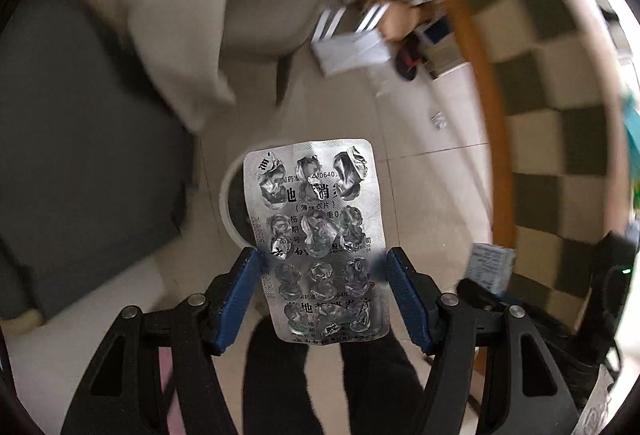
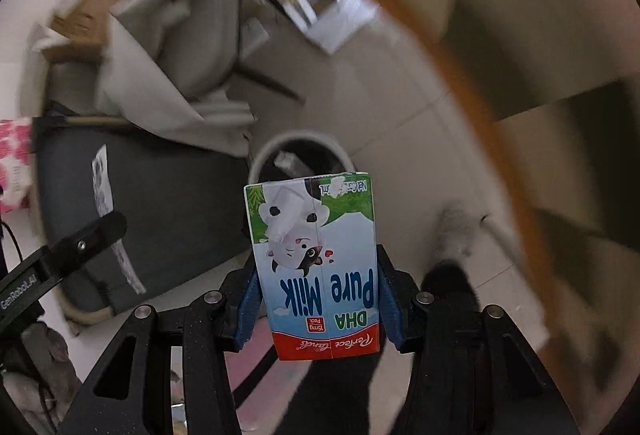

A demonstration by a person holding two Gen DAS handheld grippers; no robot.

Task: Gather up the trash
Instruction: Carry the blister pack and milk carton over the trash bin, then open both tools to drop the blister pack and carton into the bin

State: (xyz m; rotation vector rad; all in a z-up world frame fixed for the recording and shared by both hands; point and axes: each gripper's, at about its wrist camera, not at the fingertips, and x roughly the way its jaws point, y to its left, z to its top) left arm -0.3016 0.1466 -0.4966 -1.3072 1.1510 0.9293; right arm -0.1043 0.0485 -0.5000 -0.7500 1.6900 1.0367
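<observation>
My left gripper (image 1: 322, 275) is shut on an empty silver blister pack (image 1: 316, 231), gripped by its side edges and held upright above the floor. Behind the pack, the white rim of a round trash bin (image 1: 228, 211) shows on the floor. My right gripper (image 2: 316, 287) is shut on a small milk carton (image 2: 316, 263) marked "DHA Pure Milk", held upside down. The trash bin (image 2: 260, 159) with a black liner lies just beyond the carton and holds some crumpled trash (image 2: 290, 163). The right gripper and its carton also show at the right edge of the left wrist view (image 1: 490, 267).
A table with a checkered cloth (image 1: 560, 95) and an orange edge (image 1: 486, 107) runs along the right. A dark grey cushion (image 2: 160, 211) and pale fabric over a chair (image 2: 160, 67) are on the left. White papers (image 1: 352, 51) lie on the tiled floor.
</observation>
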